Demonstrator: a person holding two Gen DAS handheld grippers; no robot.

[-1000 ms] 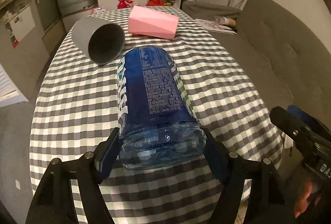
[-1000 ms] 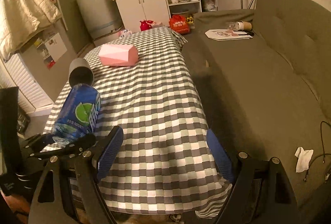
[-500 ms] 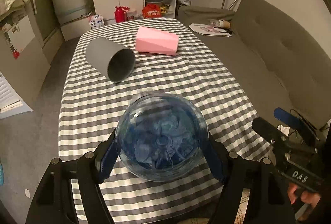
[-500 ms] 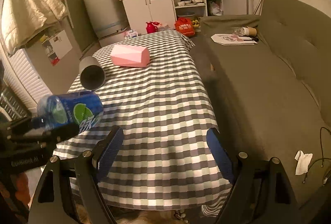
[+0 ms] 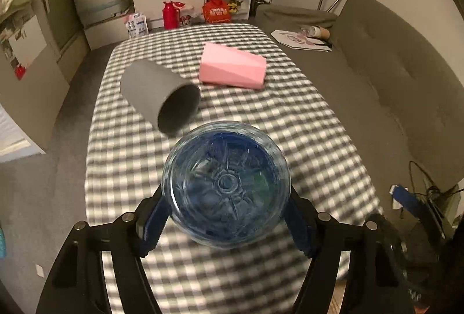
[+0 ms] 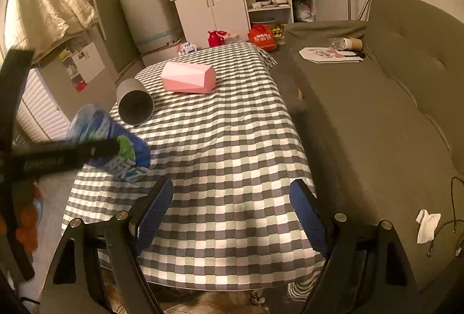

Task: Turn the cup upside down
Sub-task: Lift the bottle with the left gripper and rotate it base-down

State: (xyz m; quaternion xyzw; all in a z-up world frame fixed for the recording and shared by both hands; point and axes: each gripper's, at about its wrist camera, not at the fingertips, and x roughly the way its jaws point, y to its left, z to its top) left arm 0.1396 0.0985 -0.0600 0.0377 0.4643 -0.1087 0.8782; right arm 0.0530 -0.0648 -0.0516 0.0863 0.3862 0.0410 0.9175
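- The blue plastic cup (image 5: pixel 226 186) is clamped between the two pads of the left tool (image 5: pixel 227 215), held in the air above the near end of the checked table (image 5: pixel 290 122), its clear base facing the left wrist camera.
- From the right wrist view the cup (image 6: pixel 116 140) leans, base up and to the left, mouth down toward the table; the turn looks partly done (motion blur makes the exact tilt hard to judge).
- Risk: the smooth round wall could slip or swivel between the pads as the wrist rolls.
- Risk: lowered while tilted, the rim could catch the cloth and tip the cup, perhaps into the grey cup (image 5: pixel 161 99) lying nearby.
- The right tool (image 6: pixel 232 212) hovers at the near table edge, jaws spread, holding nothing.
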